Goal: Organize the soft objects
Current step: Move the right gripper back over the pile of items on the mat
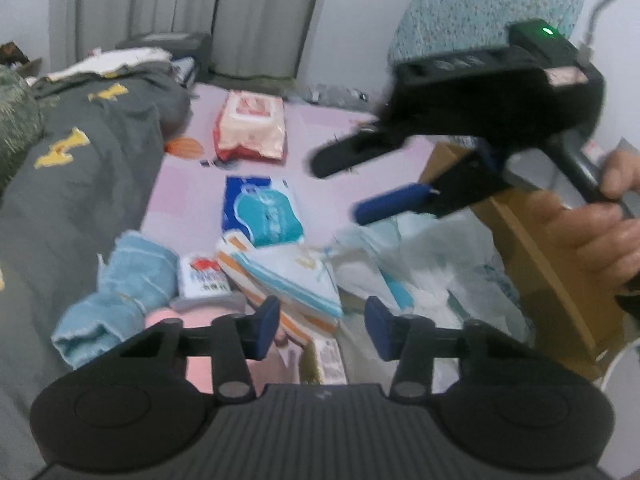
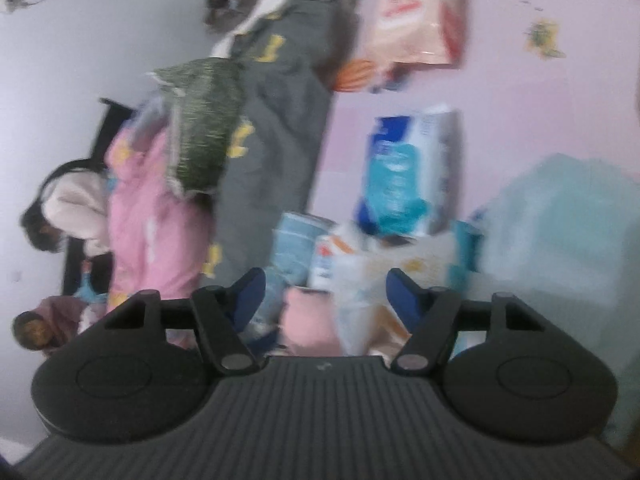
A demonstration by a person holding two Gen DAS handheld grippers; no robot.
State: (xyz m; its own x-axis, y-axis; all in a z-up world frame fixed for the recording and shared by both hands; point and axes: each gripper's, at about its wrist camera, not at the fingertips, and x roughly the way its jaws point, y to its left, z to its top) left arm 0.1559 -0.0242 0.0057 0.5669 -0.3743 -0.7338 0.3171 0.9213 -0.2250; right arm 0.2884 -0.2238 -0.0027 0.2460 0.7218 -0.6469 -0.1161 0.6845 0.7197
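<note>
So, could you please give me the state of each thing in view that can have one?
left gripper: open, nothing between its pads
right gripper: open, empty, held in the air over the pile
blue towel: crumpled, lying beside the grey blanket
grey blanket: spread out, rumpled
pink tissue pack: lying flat, apparently sealed
blue tissue pack: lying flat
cardboard box: open at the top

the left gripper (image 1: 322, 326) is matte black plastic with a ribbed grey top, two round side housings, silver pivot screws and dark blue pads. the right gripper (image 1: 334, 190) matches it: black body, blue fingertips (image 1: 390, 202), a green light glowing on top, a black handle in the person's hand (image 1: 608, 224).
</note>
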